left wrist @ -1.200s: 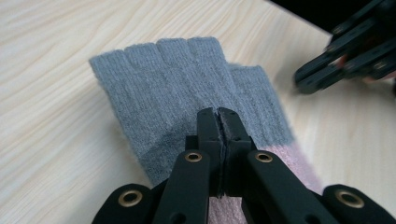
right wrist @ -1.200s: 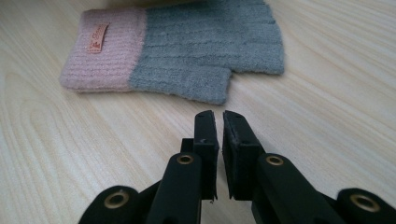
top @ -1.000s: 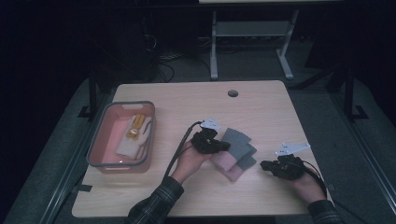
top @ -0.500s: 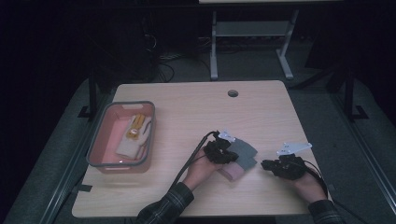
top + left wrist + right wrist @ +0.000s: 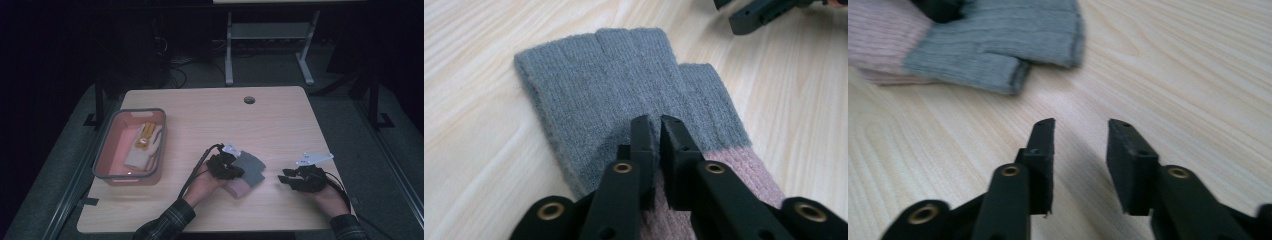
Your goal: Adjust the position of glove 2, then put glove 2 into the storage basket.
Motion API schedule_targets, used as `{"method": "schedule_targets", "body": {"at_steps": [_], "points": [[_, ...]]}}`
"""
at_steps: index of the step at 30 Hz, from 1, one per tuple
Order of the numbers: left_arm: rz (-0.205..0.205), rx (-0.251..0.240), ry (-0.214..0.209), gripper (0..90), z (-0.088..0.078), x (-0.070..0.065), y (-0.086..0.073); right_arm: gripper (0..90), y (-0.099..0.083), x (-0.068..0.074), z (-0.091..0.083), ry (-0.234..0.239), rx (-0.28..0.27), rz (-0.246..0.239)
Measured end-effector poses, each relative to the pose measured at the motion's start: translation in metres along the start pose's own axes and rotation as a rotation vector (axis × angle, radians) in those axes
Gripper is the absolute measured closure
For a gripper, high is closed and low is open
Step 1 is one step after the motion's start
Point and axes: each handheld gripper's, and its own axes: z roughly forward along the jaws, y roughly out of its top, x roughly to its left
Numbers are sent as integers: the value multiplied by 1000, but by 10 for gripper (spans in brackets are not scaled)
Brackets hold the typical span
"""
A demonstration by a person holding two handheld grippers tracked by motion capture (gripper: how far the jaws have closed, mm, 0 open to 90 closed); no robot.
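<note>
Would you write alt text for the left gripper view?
The left gripper, jaws nearly closed, pinches a grey-and-pink knit glove lying flat on a light wooden table. The right gripper's tip shows at the top right.

The high view was dim and underexposed: the room around the table (image 5: 280,120) sank into near black, and the wooden top itself looked muted and slightly grainy. Both gripper views were far brighter, evenly lit from above, with soft shadows under the jaws. In the left gripper view the glove (image 5: 624,95) showed crisp knit texture; in the right gripper view it lay blurred at the top edge.
</note>
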Motion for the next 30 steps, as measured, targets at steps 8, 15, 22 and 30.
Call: {"method": "schedule_targets", "body": {"at_steps": [8,15,22,30], "points": [[-16,-32,17,267,-10,3,0,529,-2,-1,2,-21,-2,5],[-38,15,68,132,9,10,-4,520,-2,-1,1,-25,-6,12],[-61,-3,55,127,16,14,-9,466,-2,-2,3,-33,-7,12],[-39,6,46,251,16,10,-7,280,-5,-3,8,-74,7,23]]}}
